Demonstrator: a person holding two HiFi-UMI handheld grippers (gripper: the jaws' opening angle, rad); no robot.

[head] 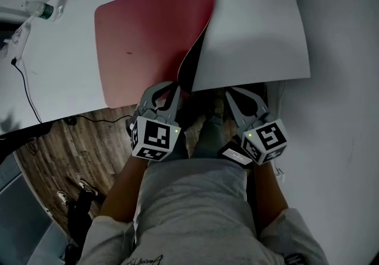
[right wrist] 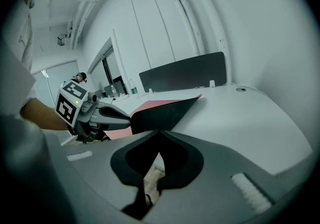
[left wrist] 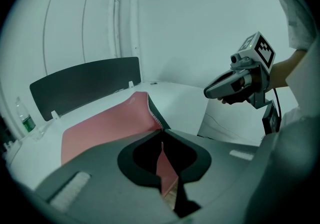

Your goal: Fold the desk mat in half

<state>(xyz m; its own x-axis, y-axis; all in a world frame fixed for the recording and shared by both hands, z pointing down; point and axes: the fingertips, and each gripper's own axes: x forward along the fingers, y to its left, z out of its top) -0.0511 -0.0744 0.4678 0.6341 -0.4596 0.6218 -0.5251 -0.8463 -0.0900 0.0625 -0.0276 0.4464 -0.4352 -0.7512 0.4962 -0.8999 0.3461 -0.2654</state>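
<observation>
L gripper [head: 169, 90] clenched on desk mat [head: 148, 33]; R gripper [head: 235, 94] closed, empty.
Red mat lies on white desk [head: 254, 39], near-right edge lifted, dark underside showing; R gripper just right, off desk's near edge.

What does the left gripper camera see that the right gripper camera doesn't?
Only the left gripper view: the right gripper, jaws together, and the edge of the desk mat pinched in the left jaws. Only the right gripper view: the left gripper holding the mat up. Both: the mat, the white desk, the dark divider panel.
</observation>
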